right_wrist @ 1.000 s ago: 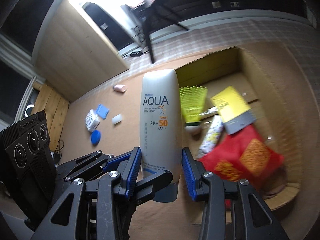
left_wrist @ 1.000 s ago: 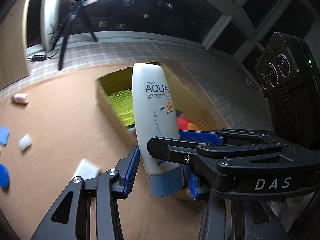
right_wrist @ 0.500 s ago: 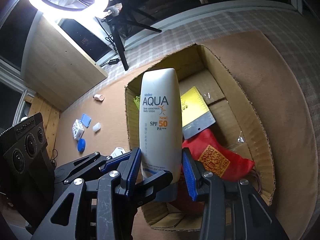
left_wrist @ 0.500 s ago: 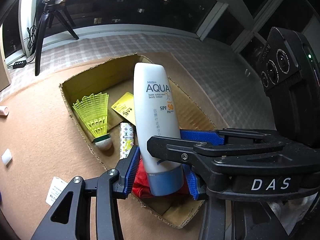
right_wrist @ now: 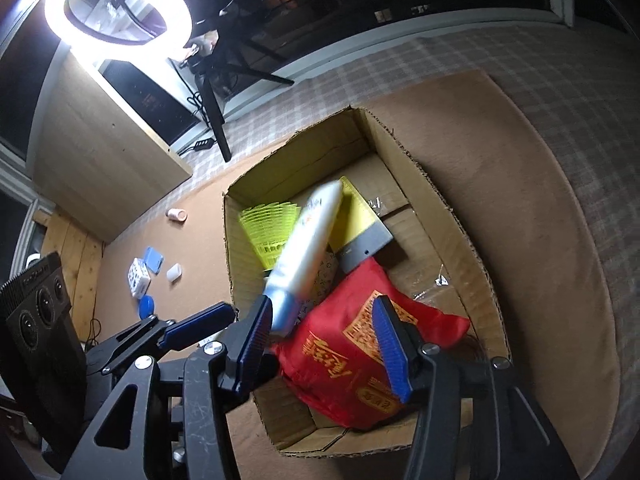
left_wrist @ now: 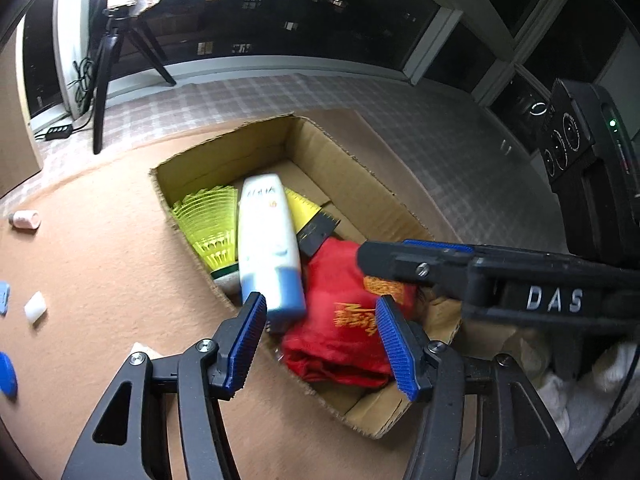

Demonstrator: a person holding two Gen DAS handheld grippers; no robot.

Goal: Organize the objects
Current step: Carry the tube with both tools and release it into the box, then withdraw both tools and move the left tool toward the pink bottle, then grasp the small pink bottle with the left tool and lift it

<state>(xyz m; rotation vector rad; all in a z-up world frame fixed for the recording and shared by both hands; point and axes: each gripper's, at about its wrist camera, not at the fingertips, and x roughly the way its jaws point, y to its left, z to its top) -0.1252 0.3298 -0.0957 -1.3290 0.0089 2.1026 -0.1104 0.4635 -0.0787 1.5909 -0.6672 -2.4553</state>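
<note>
Nearest the left wrist camera, the left gripper (left_wrist: 320,340) is spreading its blue pads (left_wrist: 245,344) apart, jaws opening, with nothing pressed between them. The right gripper (right_wrist: 320,344) is doing the same just beside it, its jaws opening too, and its long black finger is crossing the right side of the left view. Both claws are released.

Just beyond the pads, the sunscreen tube (left_wrist: 268,248) is lying tilted over the near-left part of the cardboard box (left_wrist: 320,148), blue cap end toward the grippers and close to the left pad of each. It is blurred in both views, so whether it is resting on the things below or not quite settled is hard to say; the cap may be brushing the right gripper's left pad (right_wrist: 250,344).

Under and beside the tube, a red pouch (right_wrist: 360,360) with gold print is filling the near end of the box. Farther in, a yellow shuttlecock (left_wrist: 210,224) is lying against the left wall, and a yellow card with a grey edge (right_wrist: 362,232) is sitting toward the middle.

Outside the box, on the brown mat (left_wrist: 100,240) to the left, small items are lying well apart: a white block (left_wrist: 35,307), blue pieces (right_wrist: 153,258), a small pink roll (left_wrist: 26,219).

Farthest back, a tripod (left_wrist: 116,64) is standing on checked flooring, and a ring light (right_wrist: 120,8) is glowing.
</note>
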